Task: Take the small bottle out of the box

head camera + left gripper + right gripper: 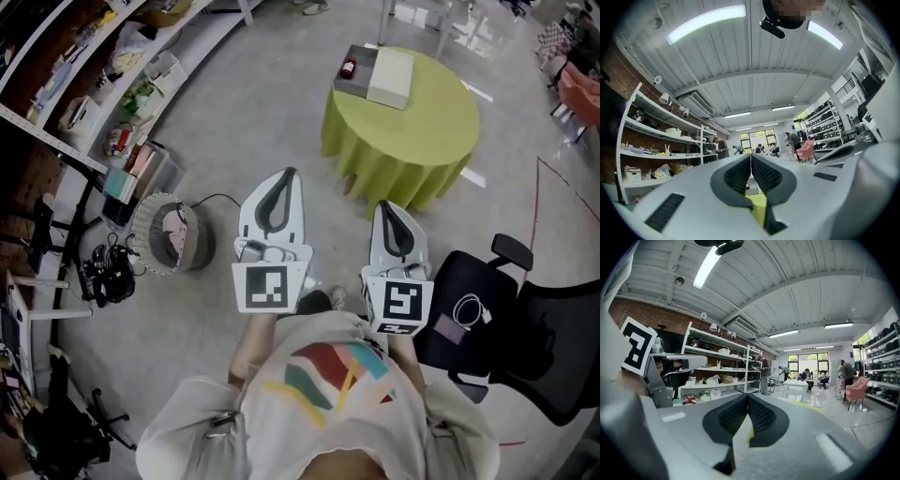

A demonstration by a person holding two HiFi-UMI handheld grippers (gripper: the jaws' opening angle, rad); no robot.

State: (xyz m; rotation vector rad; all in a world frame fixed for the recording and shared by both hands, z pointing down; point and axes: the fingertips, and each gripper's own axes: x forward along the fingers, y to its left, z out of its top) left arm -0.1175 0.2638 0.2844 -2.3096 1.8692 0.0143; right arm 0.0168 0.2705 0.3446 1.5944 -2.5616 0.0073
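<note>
Grey shelving (pixel 112 84) runs along the left wall. A round desk (pixel 422 131) under a yellow-green cloth stands on the floor ahead of the person, well apart from both tools. A black chair (pixel 506 319) sits at the right, close by the right tool, and a round basket (pixel 159 234) stands on the floor to the left.

The left tool (pixel 291 172) is held out in the air and points toward the desk. In its own view (pixel 751 161) the ribbed pads meet along their length, with nothing between them. The right tool (pixel 385 204) hangs beside it, a little lower. Its pads (pixel 747 399) also press together at the tips, and it is empty too.

The box (pixel 392 77) lies near the desk's far edge. The small bottle (pixel 348 67), dark red, rests in the box's grey left part, beside the white part.
</note>
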